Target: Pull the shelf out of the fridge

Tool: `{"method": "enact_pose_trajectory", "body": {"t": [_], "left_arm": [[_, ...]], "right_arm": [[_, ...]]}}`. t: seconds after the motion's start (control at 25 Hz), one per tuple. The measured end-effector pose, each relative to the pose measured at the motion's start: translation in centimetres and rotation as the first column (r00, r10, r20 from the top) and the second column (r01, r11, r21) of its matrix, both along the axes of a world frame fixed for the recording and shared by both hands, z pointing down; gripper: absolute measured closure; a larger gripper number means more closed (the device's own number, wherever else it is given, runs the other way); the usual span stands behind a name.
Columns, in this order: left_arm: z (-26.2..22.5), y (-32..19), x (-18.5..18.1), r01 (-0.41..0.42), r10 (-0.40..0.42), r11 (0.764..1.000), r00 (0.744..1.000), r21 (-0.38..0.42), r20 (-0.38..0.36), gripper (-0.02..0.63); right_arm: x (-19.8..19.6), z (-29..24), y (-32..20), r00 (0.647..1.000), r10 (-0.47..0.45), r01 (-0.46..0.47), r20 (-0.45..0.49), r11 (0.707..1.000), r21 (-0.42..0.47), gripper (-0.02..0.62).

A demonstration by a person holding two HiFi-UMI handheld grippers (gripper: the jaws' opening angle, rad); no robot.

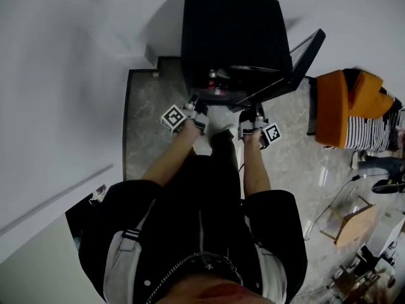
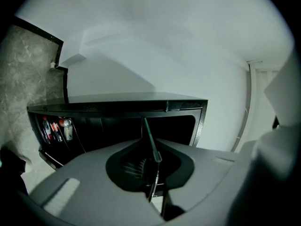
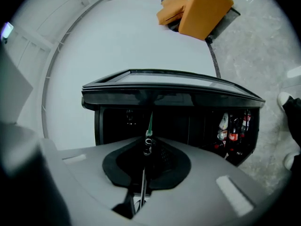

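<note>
A small black fridge (image 1: pixel 231 37) stands against the white wall with its door (image 1: pixel 297 65) swung open to the right. Its glass shelf (image 1: pixel 220 95) pokes out of the front, and I hold it at both ends. The left gripper (image 1: pixel 193 109) is shut on the shelf's edge, which shows as a thin green line (image 2: pixel 151 142) running between its jaws (image 2: pixel 153 173). The right gripper (image 1: pixel 250 116) is shut on the same shelf (image 3: pixel 149 124), again seen edge-on in its jaws (image 3: pixel 144 168). The dark fridge interior (image 2: pixel 117 121) lies straight ahead of both.
Bottles (image 2: pixel 59 128) (image 3: pixel 233 128) stand in the door rack. An orange cushioned seat (image 1: pixel 348 103) (image 3: pixel 202 8) is to the right of the fridge, and a cardboard box (image 1: pixel 354 223) and cables lie on the marble floor (image 1: pixel 145 125). My feet (image 1: pixel 221 135) are just below the grippers.
</note>
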State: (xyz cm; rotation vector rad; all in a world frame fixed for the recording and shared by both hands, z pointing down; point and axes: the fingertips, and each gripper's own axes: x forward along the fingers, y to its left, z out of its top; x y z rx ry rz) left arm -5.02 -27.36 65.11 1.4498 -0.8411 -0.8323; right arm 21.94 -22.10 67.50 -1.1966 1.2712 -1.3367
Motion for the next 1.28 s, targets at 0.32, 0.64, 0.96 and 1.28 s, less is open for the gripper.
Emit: {"method": "enact_pose_trajectory", "body": {"t": [0.32, 0.64, 0.96, 1.28], "left_arm": [[-1.0, 2.8, -0.6, -0.084, 0.084, 0.996, 0.996, 0.016, 0.007, 0.581], [-1.4, 5.1, -1.2, -0.1, 0.099, 0.994, 0.995, 0.038, 0.004, 0.581], [-2.0, 7.3, -1.0, -0.036, 0.036, 0.998, 0.999, 0.05, 0.01, 0.58], [-3.2, 10.4, -0.6, 0.047, -0.049, 0.996, 0.999, 0.081, 0.016, 0.578]], "right_arm": [[-1.2, -0.3, 4.8, 0.997, 0.081, -0.081, 0.005, 0.997, 0.012, 0.575], [-1.7, -1.0, 7.3, 0.996, 0.092, -0.091, -0.004, 0.995, 0.033, 0.577], [-1.2, -1.4, 8.0, 1.0, 0.03, -0.031, 0.009, 0.999, 0.031, 0.577], [-0.3, -2.4, 8.7, 0.998, -0.058, 0.058, -0.001, 0.998, 0.039, 0.575]]}}
